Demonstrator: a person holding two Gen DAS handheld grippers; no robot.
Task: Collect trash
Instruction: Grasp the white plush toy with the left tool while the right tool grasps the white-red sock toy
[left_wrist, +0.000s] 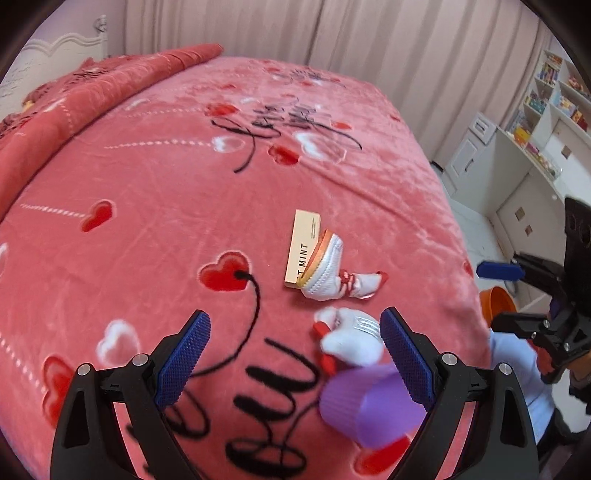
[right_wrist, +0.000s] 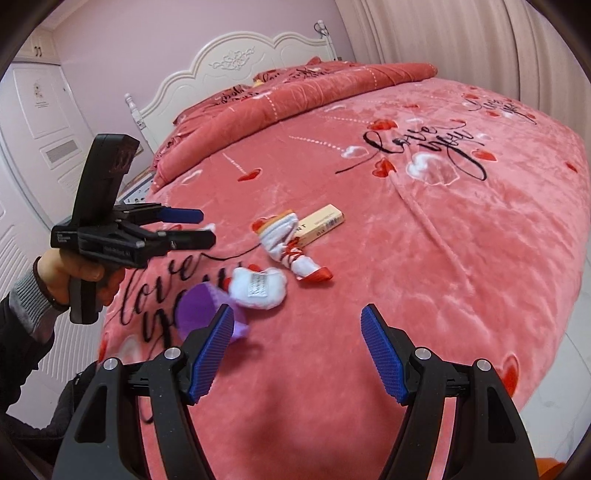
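Both the left tool (left_wrist: 295, 358) and the right tool (right_wrist: 297, 354) hover wide open and empty above the bed (right_wrist: 443, 258), near a purple cup (left_wrist: 365, 402), white wrapper (right_wrist: 260, 286) and box (left_wrist: 303, 247).

Your pink plush bed blanket (left_wrist: 155, 206) carries red and white hearts and black cursive script. On it you have a pale peach cardboard box (left_wrist: 302, 248) with black lettering, a white knitted sock (left_wrist: 328, 271) banded orange and red, a white fabric piece (left_wrist: 351, 338) with red trim, and a blurred, probably ribbed purple cup (left_wrist: 369, 406). Both grippers' black jaws wear blue textured pads (left_wrist: 183, 359).
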